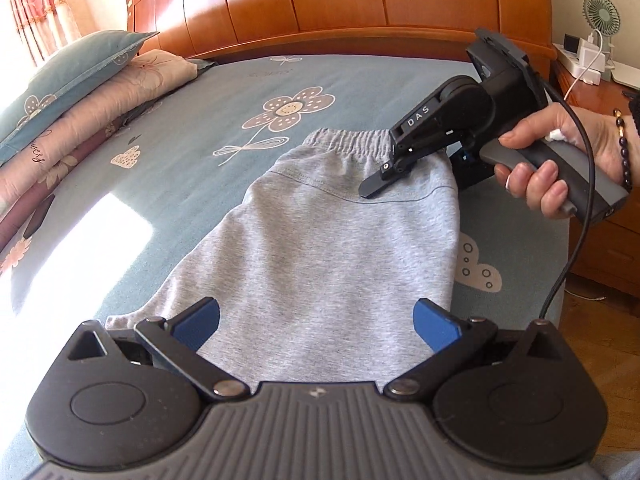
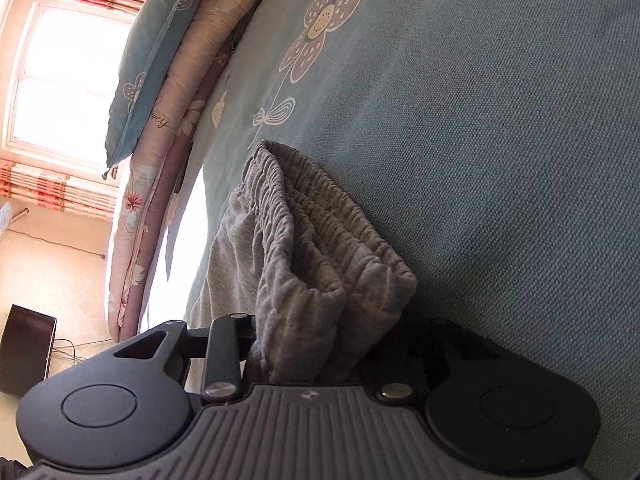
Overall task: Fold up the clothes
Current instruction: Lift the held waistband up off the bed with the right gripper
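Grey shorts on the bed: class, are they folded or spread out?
Folded in half lengthwise: the shorts lie as one narrow panel, and the waistband shows doubled layers in the right gripper.

Left gripper (image 1: 316,330): black linkage arms, blue pads (image 1: 436,330) inside the fingertips, silver pivot screws, grey ribbed housing behind. Right gripper (image 1: 384,184): black, marked "DAS", black cable.
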{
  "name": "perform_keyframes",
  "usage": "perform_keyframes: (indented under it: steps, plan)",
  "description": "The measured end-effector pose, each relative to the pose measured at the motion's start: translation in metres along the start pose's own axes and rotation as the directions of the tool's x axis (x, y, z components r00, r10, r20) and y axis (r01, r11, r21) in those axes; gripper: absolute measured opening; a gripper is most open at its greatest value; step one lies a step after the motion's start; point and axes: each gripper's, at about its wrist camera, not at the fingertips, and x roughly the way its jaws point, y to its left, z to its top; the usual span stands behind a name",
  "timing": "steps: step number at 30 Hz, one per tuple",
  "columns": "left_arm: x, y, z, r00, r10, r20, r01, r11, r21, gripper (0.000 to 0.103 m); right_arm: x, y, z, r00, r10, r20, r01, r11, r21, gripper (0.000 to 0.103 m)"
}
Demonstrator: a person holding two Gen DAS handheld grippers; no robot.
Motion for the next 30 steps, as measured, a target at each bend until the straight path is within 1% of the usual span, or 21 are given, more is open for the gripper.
perform_keyframes:
  steps: [2, 5, 10, 16, 19, 21, 30]
  plan:
    - [0.000, 0.002, 0.000, 1.000, -0.002, -0.006, 0.002, 1.000, -0.009, 0.102, 0.000, -0.004, -0.002, 1.000, -0.004, 0.005, 0.004, 1.000, 0.025, 0.022]
    - [0.000, 0.003, 0.000, 1.000, -0.006, -0.015, 0.006, 1.000, -0.018, 0.102, -0.001, -0.003, -0.004, 0.999, -0.032, 0.002, 0.032, 0.999, 0.030, 0.021]
    - [0.001, 0.002, -0.001, 1.000, 0.000, -0.026, 0.000, 1.000, -0.016, 0.102, -0.002, 0.008, -0.007, 0.994, -0.107, 0.003, 0.107, 0.994, -0.025, 0.020]
    - [-0.002, 0.005, -0.001, 0.999, 0.015, -0.034, -0.016, 1.000, -0.024, 0.102, 0.000, 0.027, -0.011, 0.979, -0.204, 0.018, 0.205, 0.975, -0.092, 0.019]
    - [-0.007, 0.008, -0.002, 0.999, 0.029, -0.033, -0.030, 0.999, -0.029, 0.102, 0.005, 0.043, -0.014, 0.962, -0.271, 0.028, 0.272, 0.950, -0.154, 0.018]
    - [-0.012, 0.010, -0.005, 0.999, 0.042, -0.031, -0.043, 0.999, -0.030, 0.102, 0.009, 0.053, -0.018, 0.946, -0.320, 0.039, 0.321, 0.924, -0.206, 0.019]
    - [-0.038, 0.031, -0.025, 0.993, 0.111, -0.042, -0.114, 0.991, -0.064, 0.102, 0.020, 0.086, -0.026, 0.888, -0.452, 0.083, 0.455, 0.840, -0.295, 0.020]
